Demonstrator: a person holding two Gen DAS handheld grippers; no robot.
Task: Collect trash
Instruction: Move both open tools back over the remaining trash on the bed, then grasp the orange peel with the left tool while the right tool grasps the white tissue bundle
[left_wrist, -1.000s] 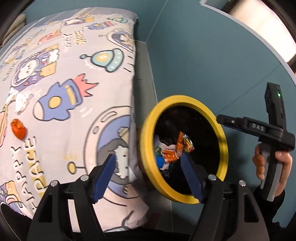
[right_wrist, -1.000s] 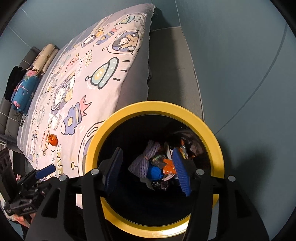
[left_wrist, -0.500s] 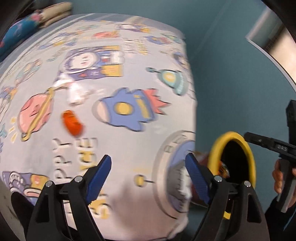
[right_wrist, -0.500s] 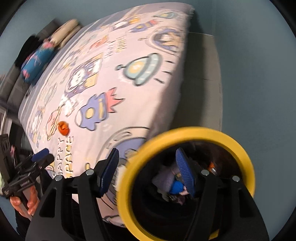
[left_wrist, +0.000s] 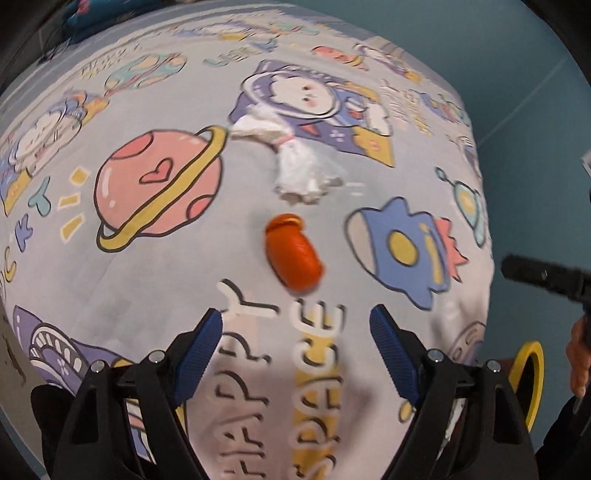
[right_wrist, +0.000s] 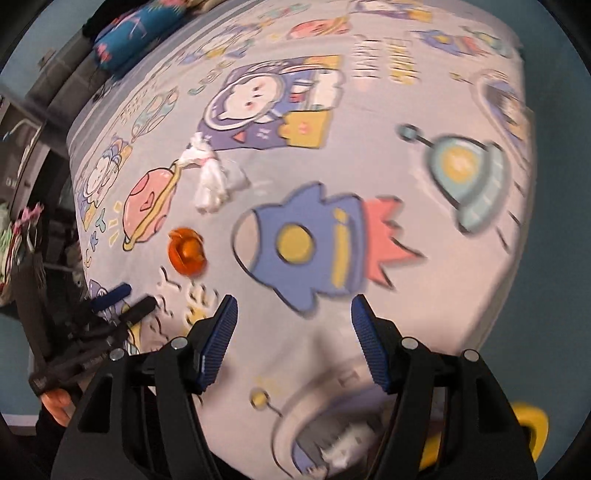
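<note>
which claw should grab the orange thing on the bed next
Left. The open left claw points almost straight at the orange piece, close ahead. From the right claw, also open and empty, the piece lies well off to the left.

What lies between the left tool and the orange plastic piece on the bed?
Only printed bedsheet: the left wrist view shows nothing else between the left tool and the orange plastic piece.

1. You get even, soft indoor light; no glare.
2. Motion blur smears the bedsheet print, most strongly in your right view.
3. Fisheye curvature bends edges; corners go black.
</note>
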